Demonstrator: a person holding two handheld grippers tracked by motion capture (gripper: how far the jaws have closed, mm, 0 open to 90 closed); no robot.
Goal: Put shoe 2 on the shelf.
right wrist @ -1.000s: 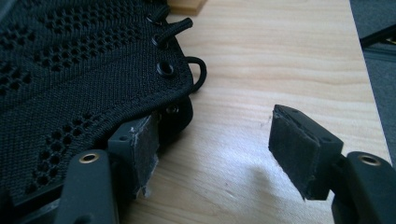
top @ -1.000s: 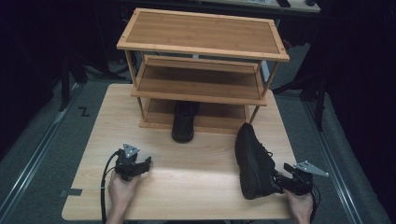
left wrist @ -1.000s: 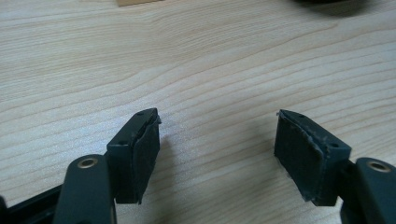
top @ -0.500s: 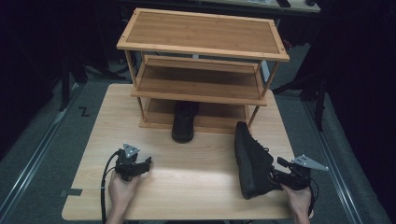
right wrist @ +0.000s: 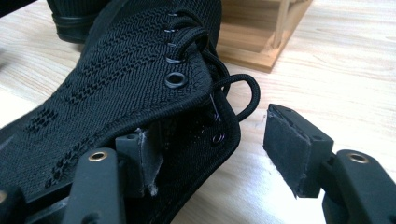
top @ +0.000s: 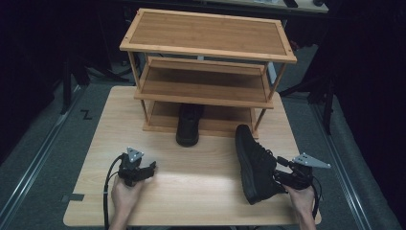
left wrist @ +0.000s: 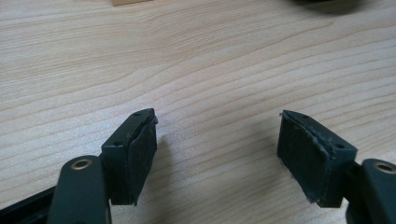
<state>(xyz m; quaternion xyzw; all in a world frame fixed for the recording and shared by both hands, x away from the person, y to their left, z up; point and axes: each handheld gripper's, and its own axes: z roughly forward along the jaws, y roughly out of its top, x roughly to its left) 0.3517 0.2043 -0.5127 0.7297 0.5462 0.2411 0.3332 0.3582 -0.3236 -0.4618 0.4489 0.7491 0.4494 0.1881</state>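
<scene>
My left gripper (top: 143, 170) rests near the table's (top: 201, 191) front left, jaws spread wide over bare wood, nothing between them. Farther back, one black shoe (top: 189, 125) sits toe-out under the wooden shoe rack's (top: 206, 45) bottom shelf. To the right, the black knit sneaker (top: 256, 165) lies on the table just in front of the rack's right leg. My right gripper (top: 280, 176) has been narrowing: one pad is tucked inside the collar, the other stands clear outside, so no grip yet. The knit looks soft and light; I judge the eyelet-reinforced collar edge (right wrist: 196, 100) the firmest hold.
</scene>
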